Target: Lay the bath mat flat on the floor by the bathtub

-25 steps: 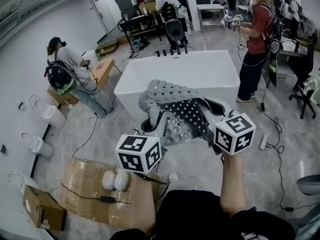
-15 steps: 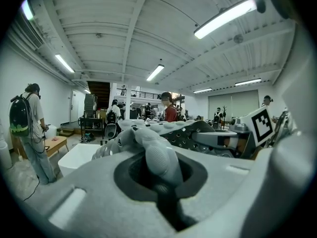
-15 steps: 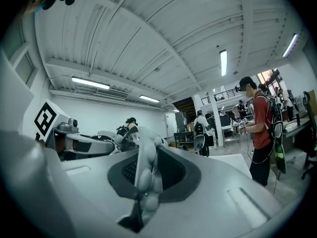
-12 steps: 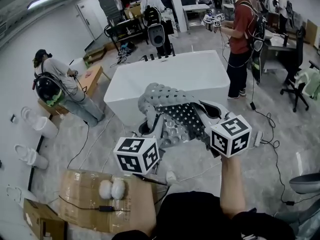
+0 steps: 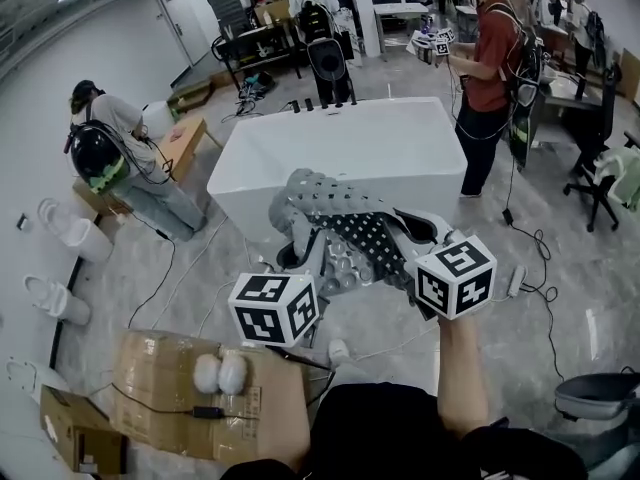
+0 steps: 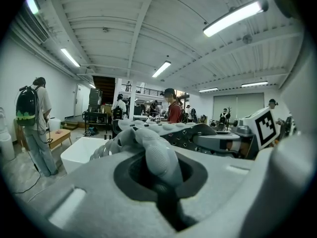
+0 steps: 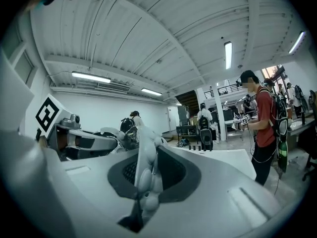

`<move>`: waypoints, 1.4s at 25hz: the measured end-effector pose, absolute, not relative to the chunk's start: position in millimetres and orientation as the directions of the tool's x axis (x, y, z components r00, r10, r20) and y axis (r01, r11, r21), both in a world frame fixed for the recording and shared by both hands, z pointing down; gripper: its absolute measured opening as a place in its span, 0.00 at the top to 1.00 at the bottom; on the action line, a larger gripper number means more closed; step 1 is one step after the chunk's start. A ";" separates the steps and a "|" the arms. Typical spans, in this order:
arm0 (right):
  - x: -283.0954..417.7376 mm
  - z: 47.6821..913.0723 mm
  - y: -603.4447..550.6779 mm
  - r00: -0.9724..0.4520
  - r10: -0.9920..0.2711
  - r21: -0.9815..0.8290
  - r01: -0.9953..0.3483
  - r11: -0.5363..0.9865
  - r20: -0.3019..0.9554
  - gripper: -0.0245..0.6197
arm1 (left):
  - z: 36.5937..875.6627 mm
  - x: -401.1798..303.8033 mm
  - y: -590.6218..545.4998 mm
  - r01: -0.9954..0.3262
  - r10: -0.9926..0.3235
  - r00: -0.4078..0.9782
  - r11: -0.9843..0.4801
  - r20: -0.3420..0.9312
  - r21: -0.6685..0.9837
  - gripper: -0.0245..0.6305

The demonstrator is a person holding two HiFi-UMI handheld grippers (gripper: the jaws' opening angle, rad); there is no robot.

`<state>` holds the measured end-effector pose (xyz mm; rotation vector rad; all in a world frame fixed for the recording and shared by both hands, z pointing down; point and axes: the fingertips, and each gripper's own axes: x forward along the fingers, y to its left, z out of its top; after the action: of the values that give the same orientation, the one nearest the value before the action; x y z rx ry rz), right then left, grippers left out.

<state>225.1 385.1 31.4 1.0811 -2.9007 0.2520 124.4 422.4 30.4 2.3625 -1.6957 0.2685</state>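
Observation:
A grey pebble-textured bath mat (image 5: 340, 218) hangs crumpled in the air between both grippers, in front of the white bathtub (image 5: 340, 153). Its dark perforated underside (image 5: 365, 238) shows in the head view. My left gripper (image 5: 300, 268) is shut on one edge of the mat (image 6: 156, 155), which bulges between its jaws. My right gripper (image 5: 415, 263) is shut on another edge of the mat (image 7: 146, 175), pinched thin between its jaws. The fingertips of both are hidden by the mat in the head view.
A cardboard box (image 5: 170, 388) with a cable lies on the floor at lower left. Cables (image 5: 540, 298) trail over the floor at right. A person in red (image 5: 490, 58) stands right of the tub, another person (image 5: 110, 148) crouches at left. Toilets (image 5: 65, 228) stand by the left wall.
The view has shifted a little; the grippers and the held mat stay in nearly the same place before the tub. The grip on the mat is unchanged.

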 end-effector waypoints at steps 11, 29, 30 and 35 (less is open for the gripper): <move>161.4 61.0 347.5 -0.784 -0.607 -0.215 -0.620 0.755 0.128 0.92 | 50.7 61.4 388.0 -0.960 -0.897 0.279 -0.265 0.343 0.087 0.93; 63.6 109.8 195.8 -0.752 -0.632 -0.394 -0.647 0.653 0.186 0.92 | 87.1 -35.3 233.9 -0.946 -0.809 0.313 -0.314 0.498 0.085 0.93; 56.7 109.6 189.2 -0.746 -0.639 -0.397 -0.652 0.646 0.187 0.92 | 85.5 -41.4 226.1 -0.942 -0.805 0.321 -0.324 0.499 0.083 0.93; 35.5 122.1 154.4 -0.710 -0.677 -0.413 -0.685 0.600 0.194 0.92 | 92.9 -60.5 190.5 -0.918 -0.782 0.373 -0.388 0.500 0.078 0.93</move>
<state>35.5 154.4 122.1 1.1889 -2.7952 0.7334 -60.5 190.5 92.9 2.2944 -1.4871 0.5541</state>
